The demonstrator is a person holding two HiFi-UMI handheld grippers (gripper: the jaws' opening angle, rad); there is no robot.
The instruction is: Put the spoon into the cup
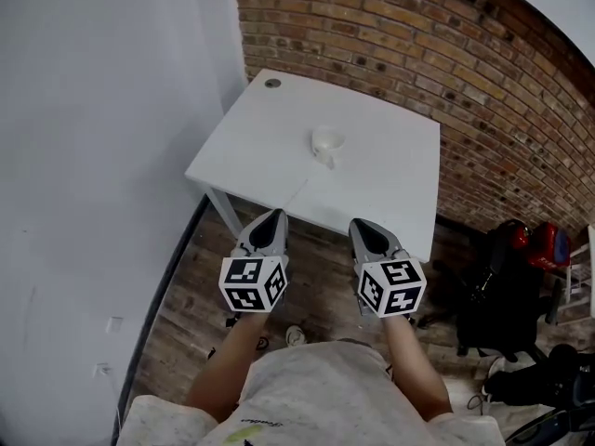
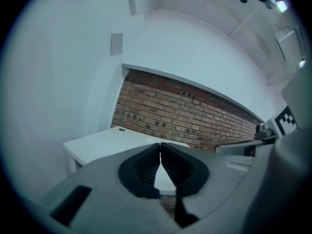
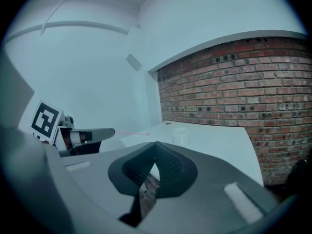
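Observation:
A small white cup (image 1: 327, 144) stands near the middle of the white table (image 1: 390, 170); it also shows as a pale cup (image 3: 180, 135) in the right gripper view. A thin pale spoon (image 1: 297, 190) lies flat between the cup and the table's near edge, seen as a faint pinkish line (image 3: 131, 132) from the right gripper. My left gripper (image 1: 270, 219) and right gripper (image 1: 365, 226) hover side by side just short of the table's near edge, above the floor. Both are shut with nothing held: left jaws (image 2: 160, 144) and right jaws (image 3: 155, 143) meet at the tips.
A brick wall (image 1: 446, 54) runs behind and to the right of the table, a white wall (image 1: 93, 156) on the left. A round dark grommet (image 1: 272, 84) sits at the table's far corner. Black bags (image 1: 497, 295) and a red object (image 1: 547, 244) lie on the wooden floor at right.

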